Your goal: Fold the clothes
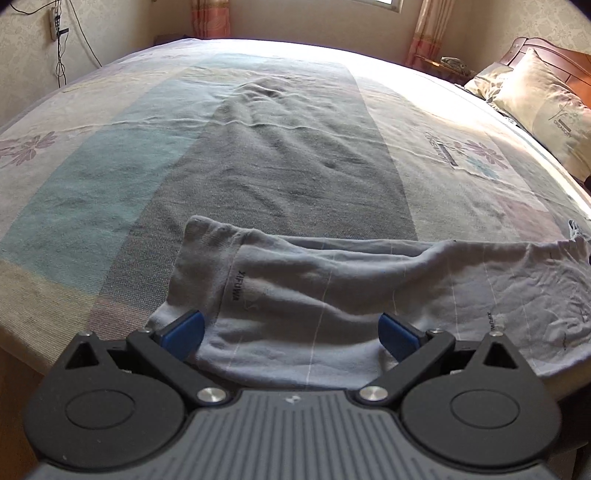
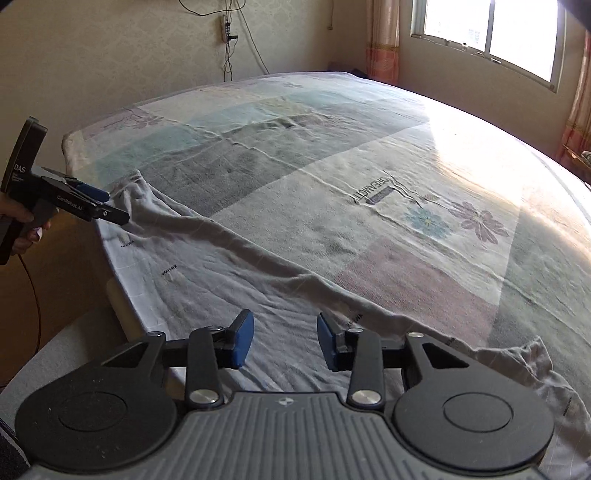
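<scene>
A light grey garment [image 1: 332, 295] with thin white lines and small printed words lies in a long strip along the near edge of the bed; in the right wrist view the garment [image 2: 207, 266] runs from far left to near right. My left gripper [image 1: 291, 334] is open wide, its blue pads [image 1: 184, 334] on either side of the cloth's left end, low over it. The right wrist view shows the left gripper [image 2: 110, 205] at the far left end, held by a hand [image 2: 22, 221]. My right gripper [image 2: 285, 339] is open above the cloth's middle, holding nothing.
The bed sheet [image 1: 288, 155] is a patchwork of grey, teal and pale blocks with flower prints. A pillow [image 1: 543, 107] leans on a wooden headboard [image 1: 557, 55] at the right. A window [image 2: 491, 33] with curtains lights the far side. Cables hang on the wall [image 2: 229, 44].
</scene>
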